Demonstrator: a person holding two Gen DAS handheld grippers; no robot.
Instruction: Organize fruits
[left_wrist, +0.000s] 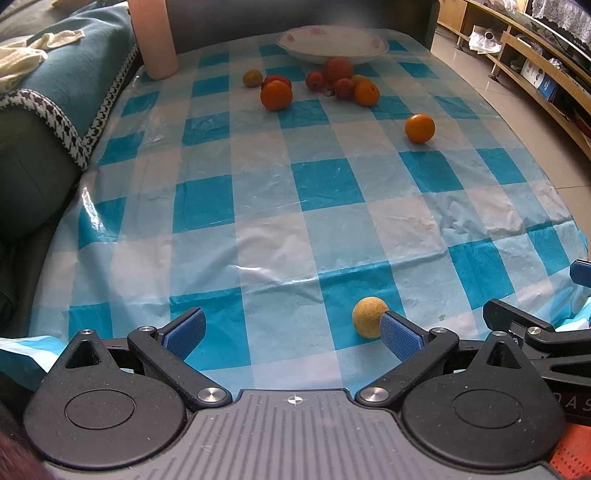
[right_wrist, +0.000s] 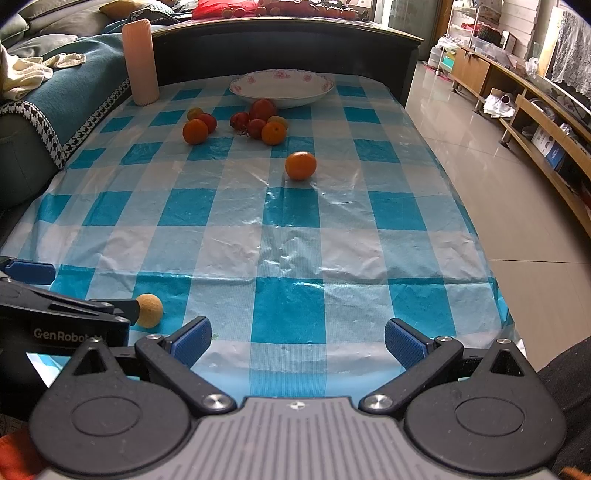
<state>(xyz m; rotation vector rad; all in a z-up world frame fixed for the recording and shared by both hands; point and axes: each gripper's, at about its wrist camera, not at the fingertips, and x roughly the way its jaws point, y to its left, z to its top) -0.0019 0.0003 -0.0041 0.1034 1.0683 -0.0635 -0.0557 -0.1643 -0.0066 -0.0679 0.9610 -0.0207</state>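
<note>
Fruits lie scattered, none in the plate (right_wrist: 240, 88) yet by my reading: the sorting step is barely begun. Item one, my left gripper (left_wrist: 293, 332), lower centre of the left view, jaws spread wide and holding nothing; its right blue ribbed pad (left_wrist: 397, 334) meets, or nearly meets, a pale tan ball-shaped fruit (left_wrist: 369, 316) with a rough, corky skin. Item two, my right gripper (right_wrist: 297, 341), lower centre of the right view, equally wide and empty. Item three, a lone orange (right_wrist: 300, 165), smooth and glossy, mid-frame. Item four, a cluster of oranges and small red fruits (right_wrist: 255, 122), upper centre, just below the white glazed plate with pink floral rim. Item five, a ribbed pink cylinder (right_wrist: 139, 61), upper left. Item six, a blue-and-white checked plastic tablecloth (right_wrist: 288, 229), slick and wrinkled. Next move, as I judge it: shift the left gripper rightward to centre the tan fruit between the pads, then close gently, since it could roll.
</note>
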